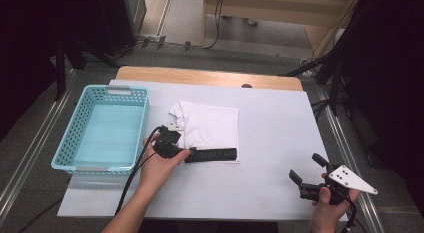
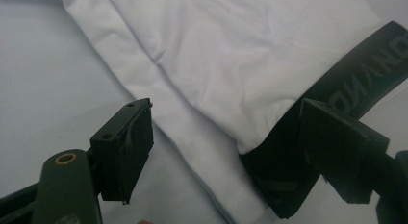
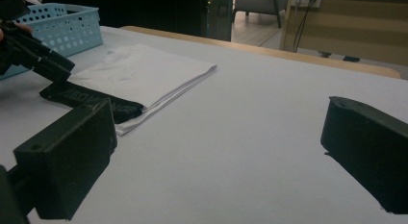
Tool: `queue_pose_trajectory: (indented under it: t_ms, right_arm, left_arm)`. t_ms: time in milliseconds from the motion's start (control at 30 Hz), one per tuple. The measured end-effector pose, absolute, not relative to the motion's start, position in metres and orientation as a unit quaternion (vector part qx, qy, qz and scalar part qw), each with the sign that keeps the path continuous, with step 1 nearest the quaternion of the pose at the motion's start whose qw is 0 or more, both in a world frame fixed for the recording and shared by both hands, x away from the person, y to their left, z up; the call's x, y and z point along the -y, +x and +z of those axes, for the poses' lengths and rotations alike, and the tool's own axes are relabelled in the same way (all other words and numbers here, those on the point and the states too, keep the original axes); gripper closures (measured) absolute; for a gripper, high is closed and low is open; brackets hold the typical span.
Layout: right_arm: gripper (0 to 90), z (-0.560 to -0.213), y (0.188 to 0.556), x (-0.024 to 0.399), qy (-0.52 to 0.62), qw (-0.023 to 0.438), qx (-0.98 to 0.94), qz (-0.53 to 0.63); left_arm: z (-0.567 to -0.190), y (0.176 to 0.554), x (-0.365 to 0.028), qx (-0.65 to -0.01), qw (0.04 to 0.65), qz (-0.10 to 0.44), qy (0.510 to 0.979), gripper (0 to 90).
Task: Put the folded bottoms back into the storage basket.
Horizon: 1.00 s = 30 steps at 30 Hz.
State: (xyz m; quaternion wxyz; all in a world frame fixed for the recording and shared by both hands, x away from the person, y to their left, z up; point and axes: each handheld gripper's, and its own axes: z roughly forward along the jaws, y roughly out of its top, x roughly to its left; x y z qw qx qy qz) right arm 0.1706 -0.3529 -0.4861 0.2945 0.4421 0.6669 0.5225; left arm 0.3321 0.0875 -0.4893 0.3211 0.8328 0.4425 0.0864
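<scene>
White folded garment (image 1: 210,125) is lying mid-table; we are lowering our left gripper (image 1: 169,143), jaws apart, astride its near-left corner, while our right gripper (image 1: 312,175) is resting open near-right on bare table (image 1: 280,138).

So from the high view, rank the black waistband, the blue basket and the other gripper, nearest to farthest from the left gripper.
1. Black waistband, right at the left gripper.
2. Blue basket, to its left.
3. Right gripper, far right near the table edge.

We're in a lab or studio: dark stands (image 1: 345,78) at three o'clock, cables (image 1: 217,23) across bare floor at twelve o'clock, covered desk (image 1: 280,143).
</scene>
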Motion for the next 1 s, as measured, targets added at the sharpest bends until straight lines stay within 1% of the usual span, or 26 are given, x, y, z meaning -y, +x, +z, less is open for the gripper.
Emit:
queue_pose_trajectory:
  t_ms: [200, 400, 700, 833, 867, 967, 1000]
  right_arm:
    - [0.0, -0.486, 0.171, 0.353, 0.442, 0.294, -0.666, 0.523]
    - [0.0, -0.486, 0.171, 0.353, 0.443, 0.294, -0.666, 0.523]
    - [0.0, -0.486, 0.171, 0.353, 0.443, 0.294, -0.666, 0.524]
    - [0.0, -0.486, 0.171, 0.353, 0.443, 0.293, -0.666, 0.524]
    - [0.0, -0.486, 0.171, 0.352, 0.443, 0.293, -0.666, 0.523]
    - [0.0, -0.486, 0.171, 0.352, 0.443, 0.293, -0.667, 0.523]
    - [0.0, -0.486, 0.171, 0.352, 0.442, 0.294, -0.667, 0.523]
  left_arm:
    - [-0.494, 0.328, -0.091, -0.447, 0.315, 0.082, 0.833, 25.2]
    - [-0.495, 0.326, -0.090, -0.447, 0.311, 0.081, 0.835, 28.0]
    - [-0.495, 0.325, -0.089, -0.446, 0.317, 0.068, 0.834, 28.1]
    - [-0.495, 0.324, -0.085, -0.446, 0.310, 0.074, 0.837, 28.3]
    - [-0.495, 0.323, -0.084, -0.445, 0.309, 0.078, 0.837, 30.5]
    - [-0.494, 0.321, -0.080, -0.438, 0.298, 0.086, 0.844, 32.5]
    - [-0.494, 0.320, -0.079, -0.432, 0.291, 0.089, 0.849, 35.2]
